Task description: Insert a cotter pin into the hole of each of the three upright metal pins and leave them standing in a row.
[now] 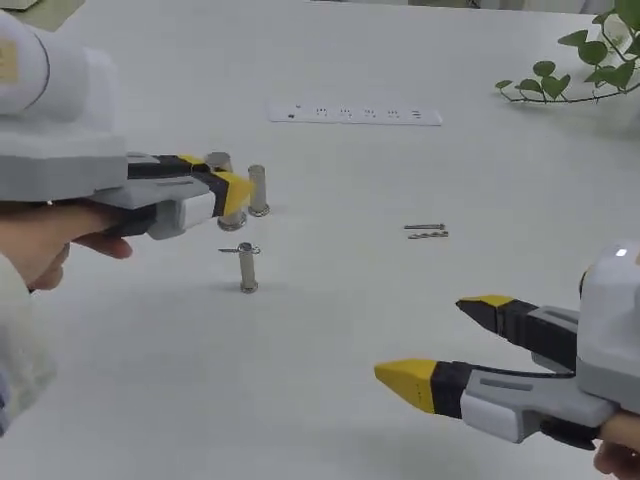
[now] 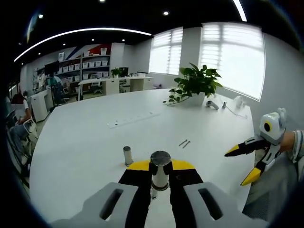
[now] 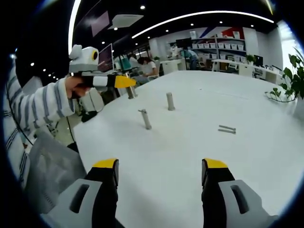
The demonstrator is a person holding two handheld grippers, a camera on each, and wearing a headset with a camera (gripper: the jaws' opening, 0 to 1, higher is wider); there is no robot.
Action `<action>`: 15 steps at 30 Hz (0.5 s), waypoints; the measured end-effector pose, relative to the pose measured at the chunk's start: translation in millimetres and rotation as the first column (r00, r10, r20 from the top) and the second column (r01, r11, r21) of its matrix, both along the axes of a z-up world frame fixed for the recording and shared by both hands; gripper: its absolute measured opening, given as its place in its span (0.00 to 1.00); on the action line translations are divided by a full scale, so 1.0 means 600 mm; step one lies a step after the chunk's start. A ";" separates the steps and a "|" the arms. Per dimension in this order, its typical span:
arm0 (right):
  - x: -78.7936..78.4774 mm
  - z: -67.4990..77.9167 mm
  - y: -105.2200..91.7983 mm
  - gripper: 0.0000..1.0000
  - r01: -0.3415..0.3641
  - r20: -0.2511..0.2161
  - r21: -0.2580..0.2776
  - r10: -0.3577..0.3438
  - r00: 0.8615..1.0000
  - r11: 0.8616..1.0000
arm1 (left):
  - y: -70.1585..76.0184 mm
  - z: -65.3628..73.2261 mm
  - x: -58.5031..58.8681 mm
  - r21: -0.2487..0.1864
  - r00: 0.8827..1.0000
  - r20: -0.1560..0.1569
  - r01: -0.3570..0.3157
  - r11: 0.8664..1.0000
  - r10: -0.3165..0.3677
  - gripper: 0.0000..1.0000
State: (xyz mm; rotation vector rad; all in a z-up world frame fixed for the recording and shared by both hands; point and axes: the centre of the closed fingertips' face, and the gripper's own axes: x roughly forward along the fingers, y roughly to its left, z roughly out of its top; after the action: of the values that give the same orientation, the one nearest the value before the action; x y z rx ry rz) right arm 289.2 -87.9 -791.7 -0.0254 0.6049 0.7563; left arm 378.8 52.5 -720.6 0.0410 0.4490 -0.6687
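My left gripper (image 1: 236,193) is shut on an upright metal pin (image 1: 222,166) at the left of the table; in the left gripper view that pin (image 2: 160,170) stands between the yellow-tipped jaws (image 2: 160,166). A second bare pin (image 1: 258,190) (image 2: 127,155) stands just right of it. Nearer to me, a third pin (image 1: 247,268) (image 3: 145,118) stands with a cotter pin (image 1: 240,249) through its top. Two loose cotter pins (image 1: 427,232) (image 3: 227,128) lie mid-table. My right gripper (image 1: 440,340) (image 3: 160,165) is open and holds nothing at the lower right, well away from the pins.
A white power strip (image 1: 355,113) lies at the back of the table. A leafy plant (image 1: 590,65) reaches in at the back right. A person's striped sleeve (image 3: 45,107) holds the left gripper (image 3: 110,81). White tabletop (image 1: 340,320) lies between the grippers.
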 end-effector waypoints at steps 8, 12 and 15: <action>-0.006 -0.001 0.000 0.75 0.006 -0.001 0.004 -0.006 1.000 1.000 | -0.026 -0.020 -0.031 0.009 0.999 -0.024 0.024 1.000 -0.024 0.11; -0.010 -0.001 0.001 0.77 0.004 -0.004 0.010 -0.004 1.000 1.000 | -0.037 -0.037 -0.041 -0.010 0.998 -0.045 0.032 0.999 -0.032 0.11; -0.013 -0.001 0.002 0.78 0.001 -0.008 0.014 -0.001 1.000 1.000 | -0.043 -0.055 -0.047 0.018 0.998 -0.047 0.035 0.999 -0.035 0.11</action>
State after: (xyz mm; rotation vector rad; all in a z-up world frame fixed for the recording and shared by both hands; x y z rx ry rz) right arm 281.3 -86.6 -792.6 -0.0092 0.6075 0.7602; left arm 350.4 26.7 -753.7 0.0512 0.5004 -0.7009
